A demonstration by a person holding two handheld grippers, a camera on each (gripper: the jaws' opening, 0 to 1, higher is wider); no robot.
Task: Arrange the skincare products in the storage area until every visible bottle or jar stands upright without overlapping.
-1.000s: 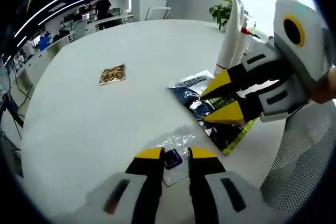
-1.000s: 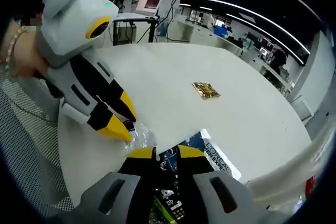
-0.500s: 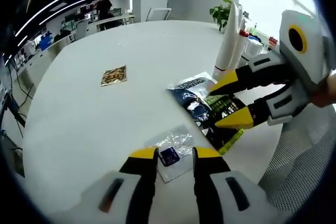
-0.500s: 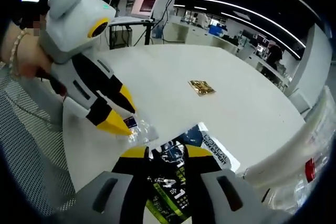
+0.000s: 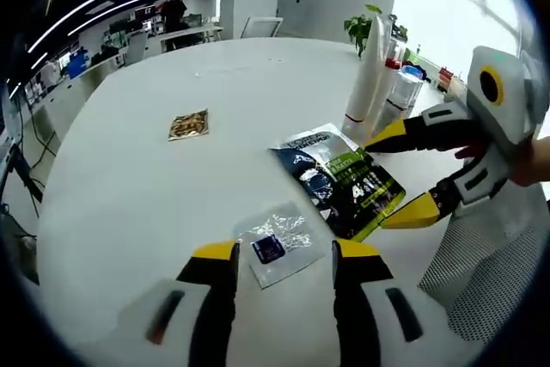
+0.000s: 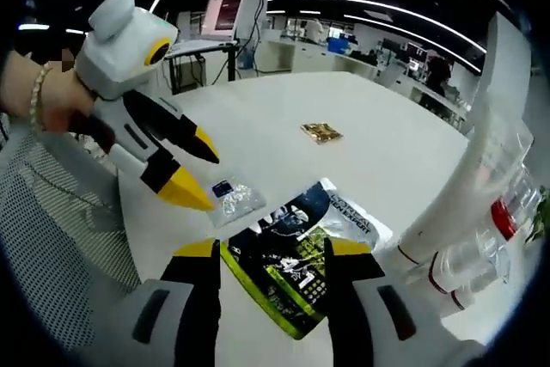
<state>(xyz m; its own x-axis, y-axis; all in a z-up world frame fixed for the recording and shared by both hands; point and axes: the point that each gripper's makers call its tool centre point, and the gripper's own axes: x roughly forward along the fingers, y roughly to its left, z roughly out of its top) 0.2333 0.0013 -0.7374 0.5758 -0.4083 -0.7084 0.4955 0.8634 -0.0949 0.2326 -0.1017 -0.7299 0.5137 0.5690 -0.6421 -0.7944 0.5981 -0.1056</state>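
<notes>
A dark and green skincare packet lies flat on the white table. Beside it lies a small clear sachet with a blue square. My left gripper is open, its jaws on either side of the sachet without touching it. The right gripper comes in from the right, open, just off the packet's edge. In the right gripper view the packet lies between my right gripper's wide-open jaws, and the left gripper hovers open by the clear sachet. A gold sachet lies farther out.
A tall white tube stands at the table's edge, with clear red-capped bottles beside it. A mesh chair sits close to the table. A person's hand holds the left gripper. Desks and monitors fill the background.
Both grippers have opened wider and drawn back from the sachet and the packet. The packet and the clear sachet stay flat on the table.
</notes>
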